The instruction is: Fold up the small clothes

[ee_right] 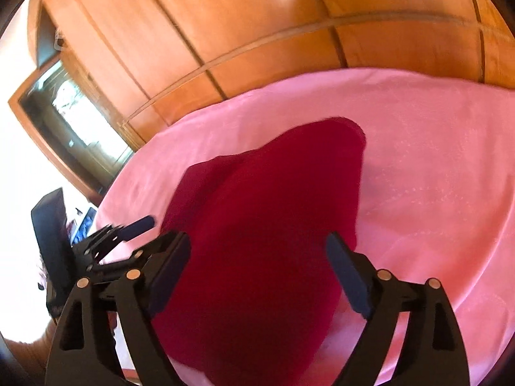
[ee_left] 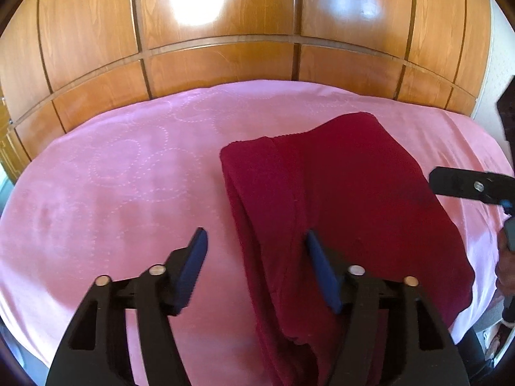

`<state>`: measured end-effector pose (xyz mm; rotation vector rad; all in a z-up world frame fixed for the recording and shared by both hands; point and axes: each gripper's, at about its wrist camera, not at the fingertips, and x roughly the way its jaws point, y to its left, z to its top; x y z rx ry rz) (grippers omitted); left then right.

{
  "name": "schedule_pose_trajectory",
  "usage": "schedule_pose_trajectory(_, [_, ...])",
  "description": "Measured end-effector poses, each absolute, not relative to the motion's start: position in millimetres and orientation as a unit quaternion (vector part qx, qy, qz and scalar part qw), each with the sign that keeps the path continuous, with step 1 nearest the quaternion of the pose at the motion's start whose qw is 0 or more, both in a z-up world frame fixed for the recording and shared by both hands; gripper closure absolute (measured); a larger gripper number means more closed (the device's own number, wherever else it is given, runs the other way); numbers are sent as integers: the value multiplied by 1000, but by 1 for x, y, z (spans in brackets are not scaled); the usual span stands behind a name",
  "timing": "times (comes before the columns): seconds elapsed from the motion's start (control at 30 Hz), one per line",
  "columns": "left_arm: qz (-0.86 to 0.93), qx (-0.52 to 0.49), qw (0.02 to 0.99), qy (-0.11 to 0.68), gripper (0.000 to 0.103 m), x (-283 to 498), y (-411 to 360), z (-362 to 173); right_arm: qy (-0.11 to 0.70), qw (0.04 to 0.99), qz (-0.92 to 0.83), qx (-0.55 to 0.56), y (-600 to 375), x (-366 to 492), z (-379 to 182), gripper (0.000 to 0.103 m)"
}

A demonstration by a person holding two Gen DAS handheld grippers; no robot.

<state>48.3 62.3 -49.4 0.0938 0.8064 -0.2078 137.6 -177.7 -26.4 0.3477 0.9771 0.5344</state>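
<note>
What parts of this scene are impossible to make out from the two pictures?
- Near end of the red cloth: in both views it runs under the tools and off the bottom edge.
- What garment it is: folded layers hide its shape.
- Right wrist view: the picture is soft; cloth texture is lost.
- Right tool in the left wrist view: cut off by the right edge.
- Cupboard: glare whitens part of it.

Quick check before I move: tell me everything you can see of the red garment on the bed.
The red garment is a dark crimson piece of soft, fleecy-looking cloth, already folded into a long stack with layered edges showing along its left side. It lies flat on the pink bedspread, running from the near edge toward the wooden wardrobe. The left gripper and the right gripper hover over its near end, jaws open, neither clamping it. The garment type is unclear.
</note>
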Motion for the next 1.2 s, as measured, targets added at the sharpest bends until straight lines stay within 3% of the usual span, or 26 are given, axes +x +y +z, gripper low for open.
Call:
schedule_pose_trajectory(0.13, [-110,29,910,399,35,51,68,-55,476,828,239,176,-185,152,-42,11])
schedule_pose_trajectory(0.37, [-167,-51,888,425,35,63,83,-76,518,783,270,212,-194,154,-70,12])
schedule_pose_trajectory(0.47, [-213,-130,863,440,39,72,97,-91,519,776,290,210,-187,151,-80,19])
schedule_pose_trajectory(0.53, [-257,-203,834,444,52,79,109,-104,522,766,297,228,-188,154,-81,36])
schedule_pose_trajectory(0.57, [-264,-221,827,444,57,80,112,-108,522,765,300,229,-188,154,-80,39])
schedule_pose_trajectory(0.63, [-287,-250,815,438,63,80,117,-113,518,762,309,237,-191,151,-74,53])
schedule_pose_trajectory(0.8, [-309,-260,809,428,69,64,107,-100,475,782,323,242,-196,127,-39,61])
schedule_pose_trajectory(1.0, [-371,-226,796,422,70,55,39,-71,412,826,300,242,-249,86,7,62])
schedule_pose_trajectory(1.2, [-438,-160,786,405,70,87,-89,-29,362,873,213,248,-357,70,38,62])
